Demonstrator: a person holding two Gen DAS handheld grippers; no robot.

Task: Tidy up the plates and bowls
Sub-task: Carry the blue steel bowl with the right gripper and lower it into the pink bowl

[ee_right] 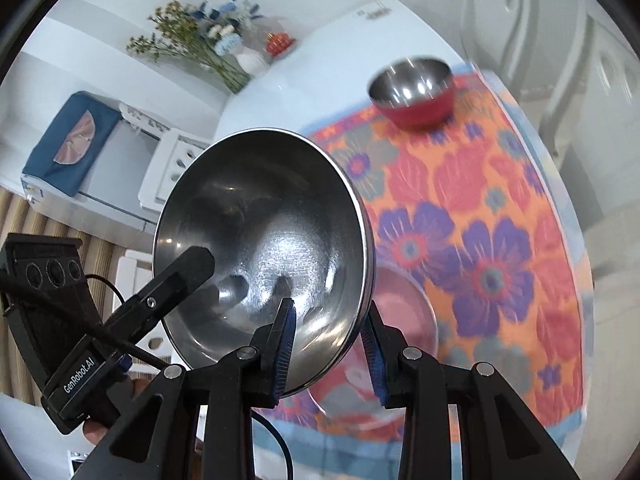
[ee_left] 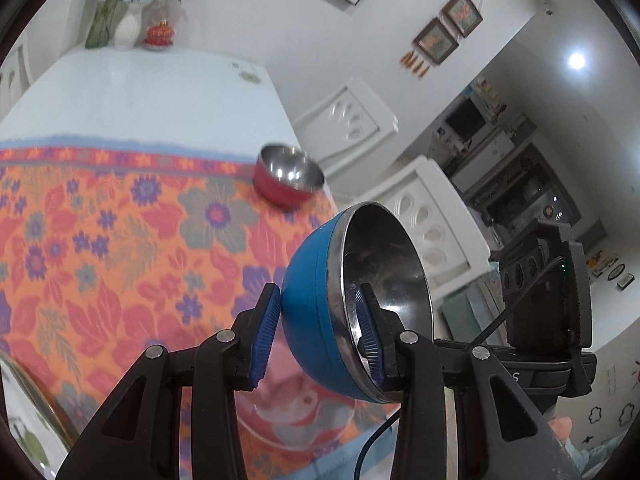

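Blue bowl: the blue bowl with a steel lining was held up above the floral cloth, tipped on its side so the mouth faced away from the cloth's middle; the right wrist view showed its shiny inside.
Left hand-held gripper: the left hand-held gripper was clamped on the blue bowl's rim, one blue pad against the painted outside and the other inside the steel lining, jaws narrow.
Right hand-held gripper: the right hand-held gripper gripped the same blue bowl at another part of its rim, one pad inside the bowl, the other against the outer wall, jaws narrow.
Each seen from the other: the right device showed as a black block just past the blue bowl in the left wrist view; in the right wrist view a black finger of the left one reached into the bowl.
Red bowl: the red bowl stood upright on the floral cloth, well beyond the blue bowl, near the cloth's far edge and close to the surface's side edge.
Clear dish: a clear glass dish lay on the cloth directly below the blue bowl, blurred.
Surface: the white surface stretched beyond the cloth's far edge.
Vase: a white vase of flowers and a small red jar stood at the surface's far end, well apart from the blue bowl.
Chairs: white chairs stood beside the surface, just past the blue bowl.
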